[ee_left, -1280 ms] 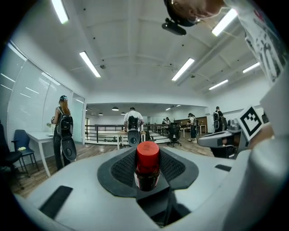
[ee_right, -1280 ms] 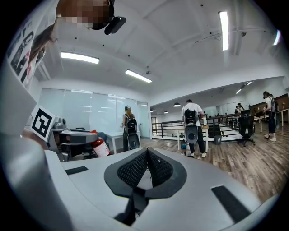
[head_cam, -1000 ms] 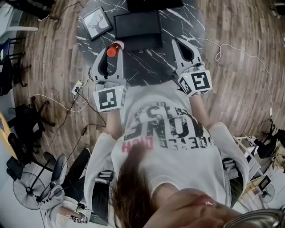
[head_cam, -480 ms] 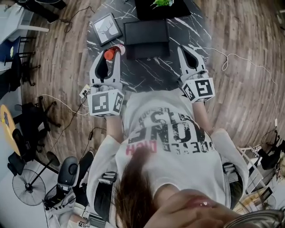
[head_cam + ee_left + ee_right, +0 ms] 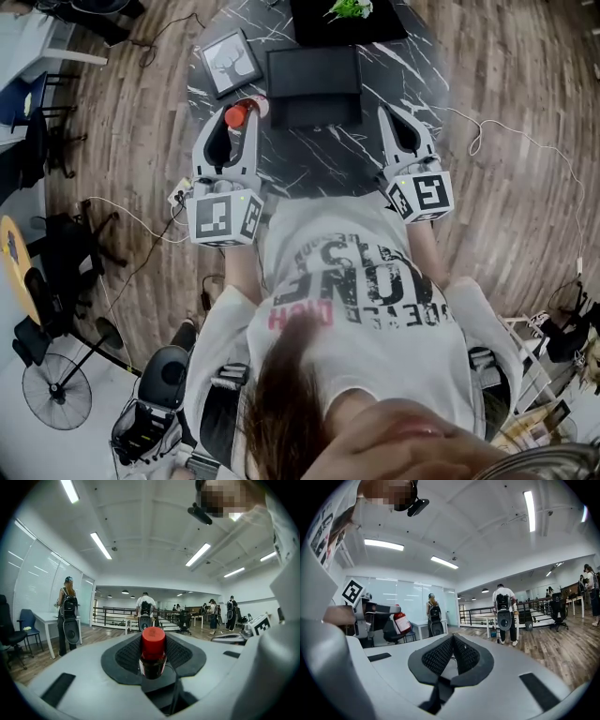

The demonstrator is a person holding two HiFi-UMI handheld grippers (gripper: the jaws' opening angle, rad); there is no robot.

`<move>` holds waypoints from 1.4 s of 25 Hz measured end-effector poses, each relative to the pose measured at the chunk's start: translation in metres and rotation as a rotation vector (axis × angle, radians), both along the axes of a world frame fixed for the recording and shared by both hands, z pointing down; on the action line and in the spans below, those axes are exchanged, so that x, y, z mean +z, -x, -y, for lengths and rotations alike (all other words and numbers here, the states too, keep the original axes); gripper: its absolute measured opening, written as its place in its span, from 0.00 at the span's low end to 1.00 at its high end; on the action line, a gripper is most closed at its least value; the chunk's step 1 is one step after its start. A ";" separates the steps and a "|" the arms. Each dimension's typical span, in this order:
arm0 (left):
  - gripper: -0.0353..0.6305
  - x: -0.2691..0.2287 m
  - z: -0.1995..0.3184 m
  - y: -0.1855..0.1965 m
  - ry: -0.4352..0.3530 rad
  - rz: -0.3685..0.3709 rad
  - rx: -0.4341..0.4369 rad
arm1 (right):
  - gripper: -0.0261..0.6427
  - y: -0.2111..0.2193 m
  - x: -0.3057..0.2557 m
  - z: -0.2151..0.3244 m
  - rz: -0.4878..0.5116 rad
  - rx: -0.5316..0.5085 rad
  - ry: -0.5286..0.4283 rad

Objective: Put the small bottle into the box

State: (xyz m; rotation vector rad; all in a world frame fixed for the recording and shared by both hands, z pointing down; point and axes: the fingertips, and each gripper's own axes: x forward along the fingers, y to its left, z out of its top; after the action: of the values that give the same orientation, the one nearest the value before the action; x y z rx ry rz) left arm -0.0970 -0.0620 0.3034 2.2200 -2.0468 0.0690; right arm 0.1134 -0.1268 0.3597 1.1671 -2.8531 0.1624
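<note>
A small dark bottle with a red cap (image 5: 235,115) is held off the table between the pads of my left gripper (image 5: 234,129). It hangs over the dark marble table's (image 5: 309,150) near left part. In the left gripper view the bottle (image 5: 153,653) stands upright in the shut jaws. The black box (image 5: 314,84) lies flat just right of and beyond the bottle. My right gripper (image 5: 395,117) hovers at the table's near right, its pads (image 5: 461,656) closed together with nothing between them. From the right gripper view the bottle (image 5: 401,623) shows at the left.
A framed picture (image 5: 230,63) lies on the table left of the box. A black tray with a green plant (image 5: 347,19) sits behind the box. Cables run over the wooden floor (image 5: 506,112) on both sides of the table. People stand at far desks.
My left gripper has risen a little with the bottle still in it. The right gripper has stayed where it was. The head view has shifted slightly.
</note>
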 end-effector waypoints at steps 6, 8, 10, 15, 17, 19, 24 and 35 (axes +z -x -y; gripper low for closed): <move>0.26 0.000 0.011 -0.011 -0.008 0.016 0.038 | 0.04 0.002 0.002 -0.001 0.000 -0.004 0.006; 0.26 0.000 0.015 -0.015 -0.011 0.023 0.053 | 0.04 0.001 0.002 -0.001 0.000 -0.002 0.006; 0.26 0.000 0.019 -0.018 -0.013 0.030 0.065 | 0.04 0.001 0.001 0.000 0.001 0.000 0.005; 0.26 0.005 0.026 -0.023 -0.002 0.032 0.086 | 0.04 -0.001 0.000 0.000 -0.002 0.008 0.008; 0.26 0.009 0.030 -0.026 0.009 0.036 0.095 | 0.04 -0.002 0.001 0.000 -0.005 0.014 0.012; 0.26 0.013 0.034 -0.029 0.017 0.039 0.101 | 0.04 -0.004 0.003 0.001 -0.007 0.019 0.016; 0.26 0.030 0.039 -0.037 0.052 0.032 0.113 | 0.04 -0.011 0.010 0.000 -0.015 0.030 0.035; 0.26 0.060 0.051 -0.046 0.091 0.042 0.127 | 0.04 -0.015 0.011 0.000 -0.028 0.035 0.055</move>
State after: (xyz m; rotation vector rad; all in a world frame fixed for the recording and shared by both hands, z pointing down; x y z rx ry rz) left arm -0.0514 -0.1133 0.3630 2.3080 -1.8806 0.2178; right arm 0.1285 -0.1267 0.3711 1.1990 -2.7867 0.2232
